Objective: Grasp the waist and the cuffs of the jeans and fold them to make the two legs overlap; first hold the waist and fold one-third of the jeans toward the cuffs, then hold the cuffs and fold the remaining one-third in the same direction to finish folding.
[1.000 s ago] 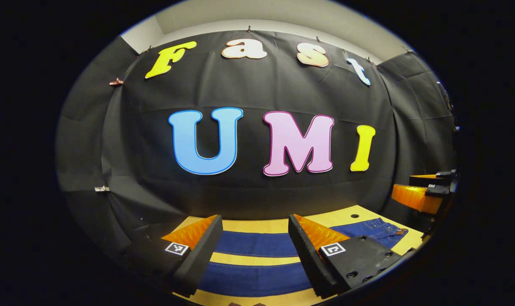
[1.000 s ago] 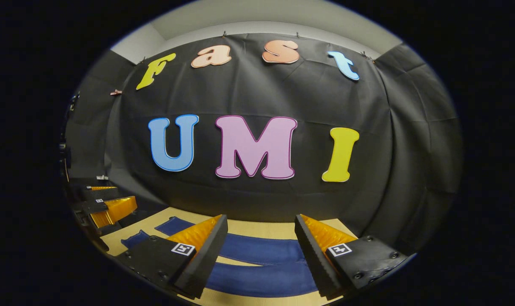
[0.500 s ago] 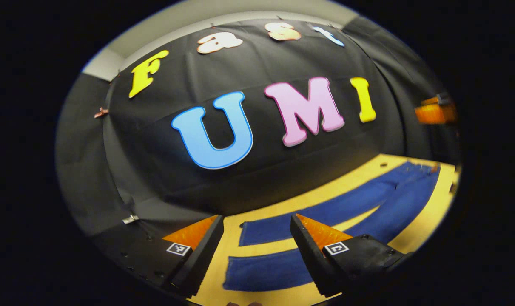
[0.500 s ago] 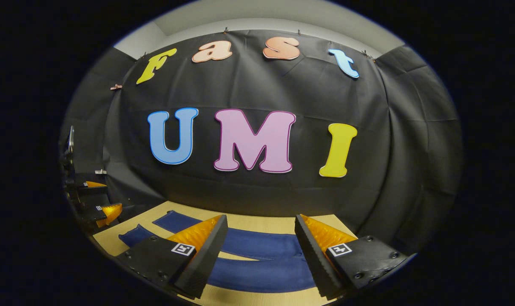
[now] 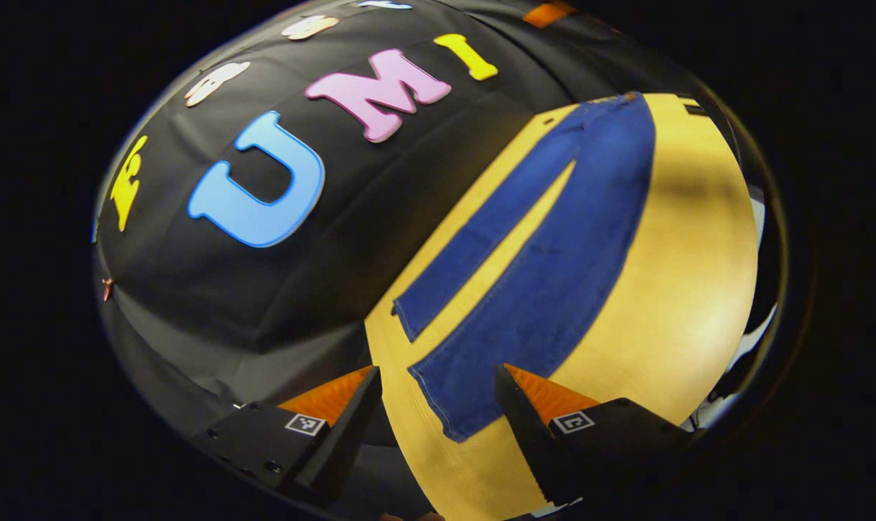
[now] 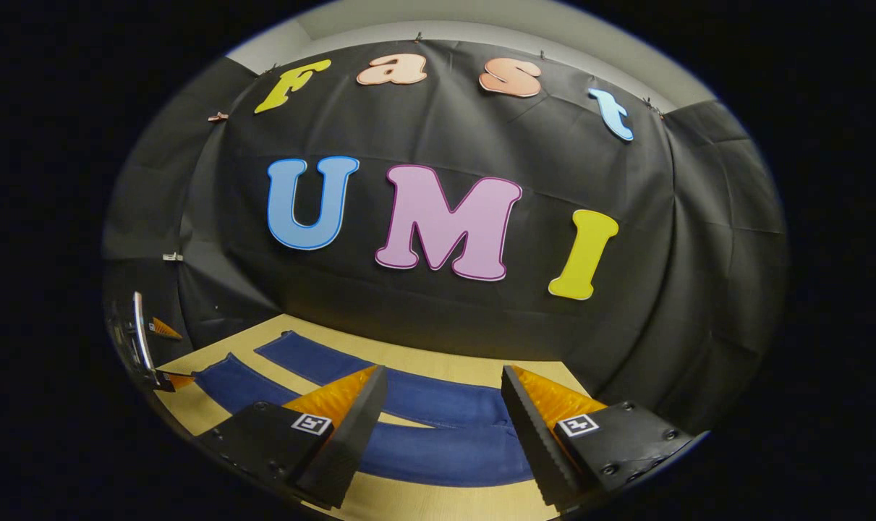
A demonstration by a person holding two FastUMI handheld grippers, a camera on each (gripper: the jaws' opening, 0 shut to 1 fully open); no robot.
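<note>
Where the dark blue denim jeans (image 5: 553,246) are laid flat on the yellow wooden table (image 5: 669,289), both legs are spread apart, cuffs at the near end in the left gripper view; the left gripper (image 5: 438,405) is held above the nearer cuff, jaws open, nothing gripped; the right gripper (image 6: 443,409) is held over the jeans (image 6: 438,441), jaws likewise open and empty.
</note>
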